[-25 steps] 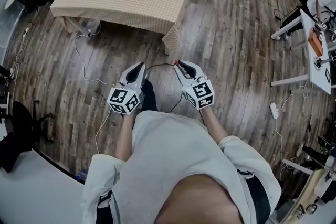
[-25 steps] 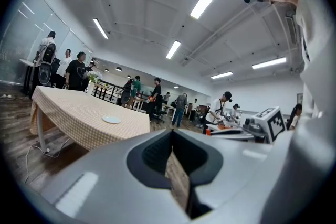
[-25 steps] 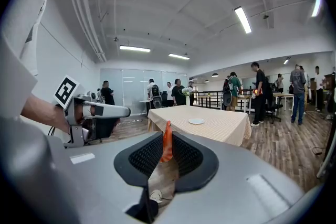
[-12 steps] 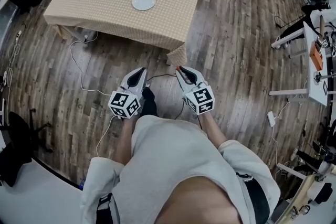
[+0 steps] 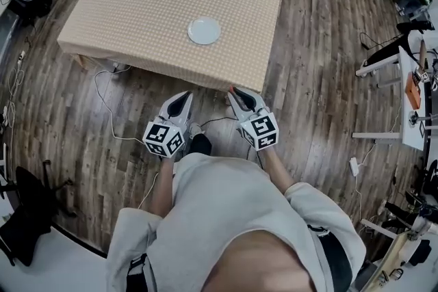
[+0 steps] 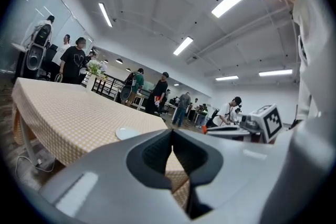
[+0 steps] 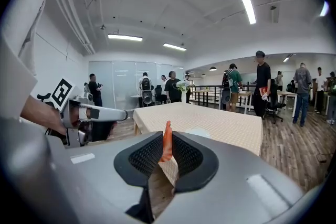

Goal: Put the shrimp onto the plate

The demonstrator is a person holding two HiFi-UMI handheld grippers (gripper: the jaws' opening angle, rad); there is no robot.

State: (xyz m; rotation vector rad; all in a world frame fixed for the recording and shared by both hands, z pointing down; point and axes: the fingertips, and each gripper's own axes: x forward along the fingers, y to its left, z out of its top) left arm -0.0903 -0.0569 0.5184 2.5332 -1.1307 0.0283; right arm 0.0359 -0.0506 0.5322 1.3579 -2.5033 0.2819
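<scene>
Orange shrimp (image 7: 167,141) sat clenched in the right gripper (image 5: 236,94); the left gripper (image 6: 172,145) was closed, empty. The white plate (image 5: 204,31), upper centre, lay bare, so placing was not yet done.

Plank floor (image 5: 321,58), checked-cloth table (image 5: 137,3) (strip lights (image 7: 248,7) overhead)

The shrimp (image 7: 167,142) is orange, the plate (image 5: 204,31) white, the tablecloth (image 5: 137,3) beige-checked, the floor (image 5: 321,78) brown planks.

The shrimp's (image 7: 167,143) lower part was hidden between the pads of the right gripper (image 7: 167,135). In the head view it was only an orange speck. The left gripper (image 6: 171,132) hid the near edge of the plate (image 6: 127,133).
</scene>
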